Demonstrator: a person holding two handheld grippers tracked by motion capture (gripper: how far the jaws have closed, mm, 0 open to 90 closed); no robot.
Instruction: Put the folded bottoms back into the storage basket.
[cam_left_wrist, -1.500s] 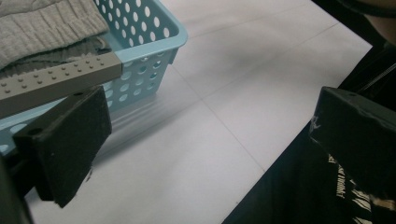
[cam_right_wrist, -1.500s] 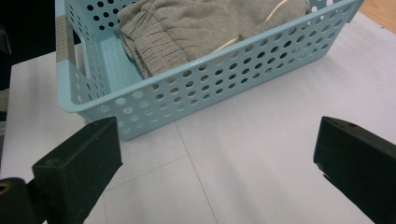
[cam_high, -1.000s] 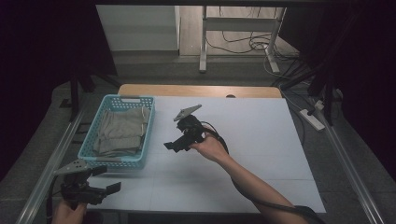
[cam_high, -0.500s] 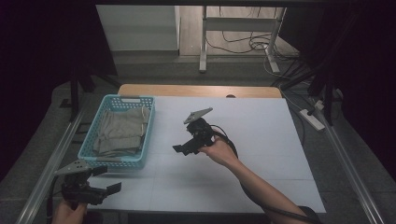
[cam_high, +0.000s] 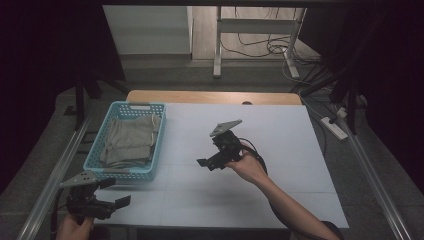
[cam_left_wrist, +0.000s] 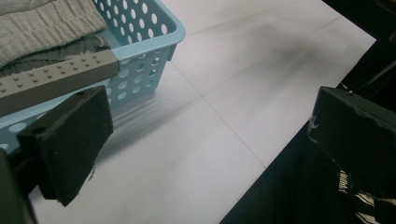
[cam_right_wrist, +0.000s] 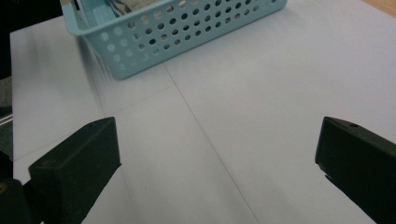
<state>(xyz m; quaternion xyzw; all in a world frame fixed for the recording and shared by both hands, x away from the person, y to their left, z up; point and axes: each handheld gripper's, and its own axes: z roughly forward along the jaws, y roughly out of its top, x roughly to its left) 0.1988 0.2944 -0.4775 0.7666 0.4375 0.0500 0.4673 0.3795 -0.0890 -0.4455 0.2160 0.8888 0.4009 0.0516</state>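
Above mid-table, right gripper (cam_high: 210, 163) hovers, fingers apart.

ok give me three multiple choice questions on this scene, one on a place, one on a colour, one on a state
1. Where does the perforated plastic basket sit on the white table?
A. on its left part
B. at its right edge
C. at its centre

2. What colour is the basket?
A. red
B. light blue
C. black

3. How stand the jaws of the right gripper?
A. shut on cloth
B. shut on nothing
C. open, holding nothing

Answers: 1 A, since the high view shows it near the table's left edge. 2 B, as its holed wall is light blue around the folded grey cloth. 3 C, because the right gripper view shows bare table between the wide-apart jaws.
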